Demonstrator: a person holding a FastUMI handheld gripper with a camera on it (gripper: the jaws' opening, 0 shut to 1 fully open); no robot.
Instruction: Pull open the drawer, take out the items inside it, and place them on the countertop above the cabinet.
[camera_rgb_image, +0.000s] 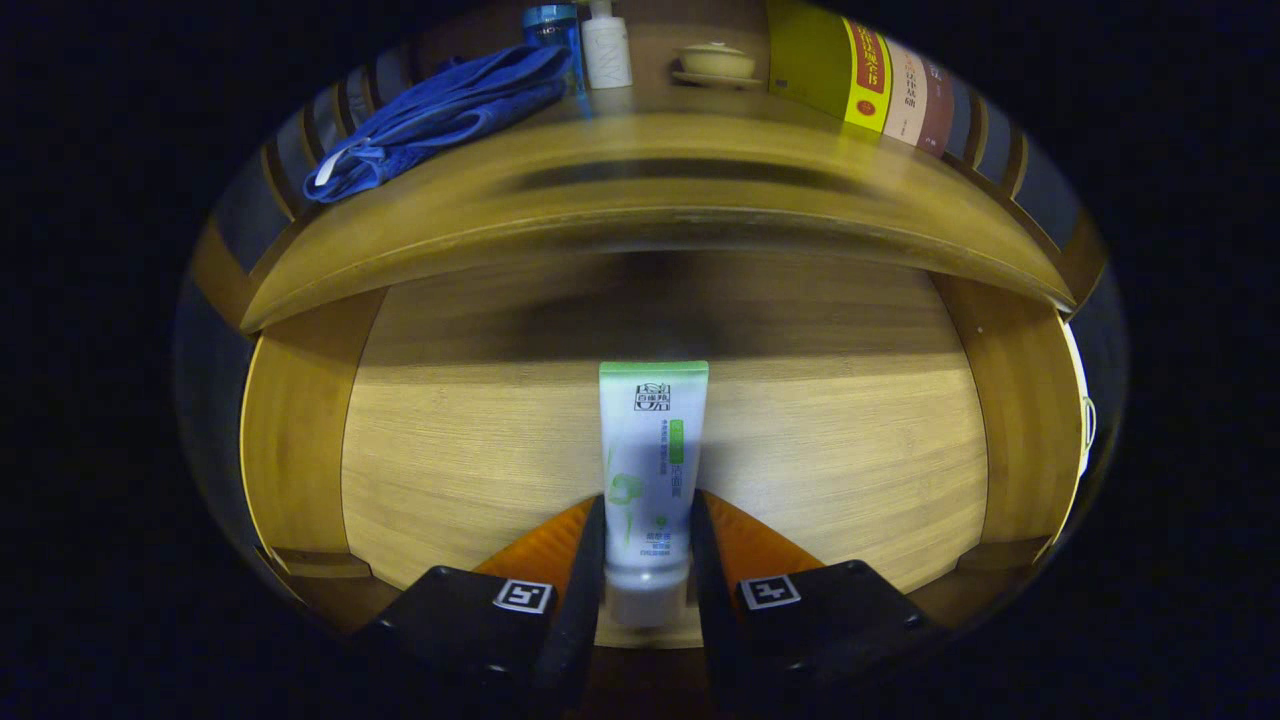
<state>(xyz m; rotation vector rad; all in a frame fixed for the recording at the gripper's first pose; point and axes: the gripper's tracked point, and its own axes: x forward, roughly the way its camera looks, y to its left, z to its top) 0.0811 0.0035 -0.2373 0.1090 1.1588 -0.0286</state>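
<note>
The wooden drawer (450, 460) is pulled open below the countertop (640, 190). A white tube with a green end and green print (652, 460) lies on the drawer floor, its cap toward me. My gripper (648, 515) has both fingers pressed against the lower sides of the tube, one on each side. The tube's crimped end reaches beyond the fingertips toward the shadowed back of the drawer.
On the countertop lie a blue cloth (440, 110) at the left, a blue jar (552, 25), a white bottle (606, 48), a small lidded bowl (715, 62) and several upright books (865, 80) at the right. Drawer side walls (295, 440) stand on both sides.
</note>
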